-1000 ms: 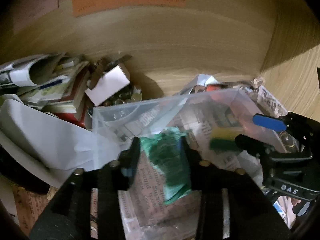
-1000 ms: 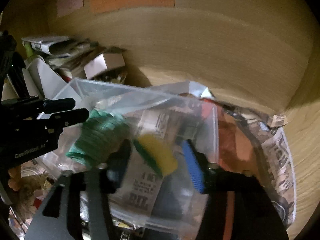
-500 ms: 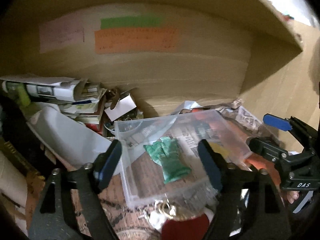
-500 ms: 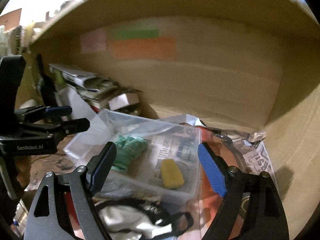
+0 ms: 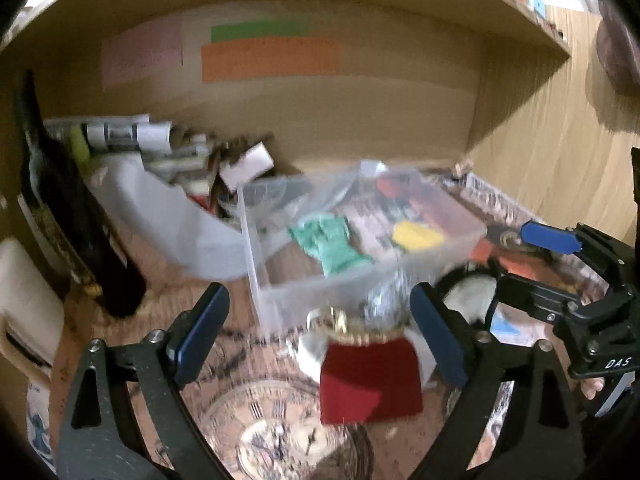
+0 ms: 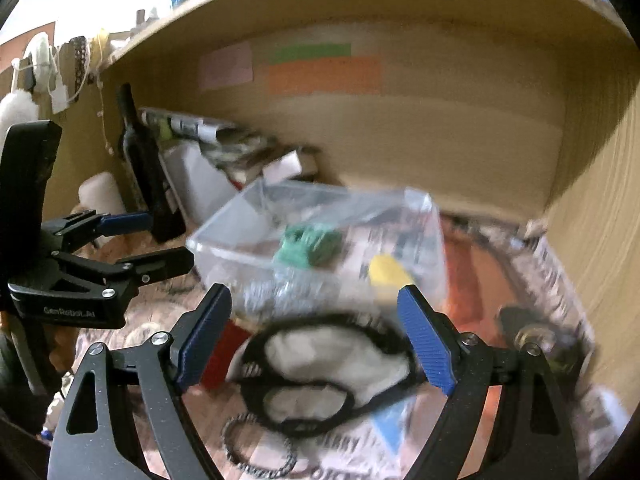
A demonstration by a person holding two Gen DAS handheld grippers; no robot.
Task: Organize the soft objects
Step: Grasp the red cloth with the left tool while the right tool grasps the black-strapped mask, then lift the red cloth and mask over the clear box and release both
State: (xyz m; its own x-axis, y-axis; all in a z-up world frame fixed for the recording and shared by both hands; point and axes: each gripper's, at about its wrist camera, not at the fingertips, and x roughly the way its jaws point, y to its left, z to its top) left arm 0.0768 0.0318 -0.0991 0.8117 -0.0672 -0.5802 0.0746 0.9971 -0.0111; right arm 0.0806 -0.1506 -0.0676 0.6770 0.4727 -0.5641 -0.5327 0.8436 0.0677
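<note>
Two soft things — a green glove [image 5: 330, 242] and a yellow sponge [image 5: 416, 236] — are lying inside the clear bin [image 5: 280, 300] on the cluttered shelf. That much looks done; a white cloth [image 6: 332, 356] and a red pouch [image 5: 370, 380] are sitting outside it. Both the left gripper [image 5: 320, 336] and the right gripper [image 6: 314, 332] are hanging wide apart, empty. Blur is smearing everything — the cloth's black loops are hard to name.

This looks like a cluttered home storage nook: a wooden shelf [image 5: 520, 12] overhangs a wood-panelled back wall [image 5: 380, 120] with pink, green and orange paper notes [image 5: 270, 58] stuck on it. Below, household odds and ends crowd the surface: rolled newspapers [image 5: 120, 132], a clear plastic box [image 5: 320, 292], a dark bottle [image 6: 140, 160], black scissors [image 6: 304, 392], a red cloth pouch [image 5: 370, 380] and loose chains [image 6: 256, 448].
</note>
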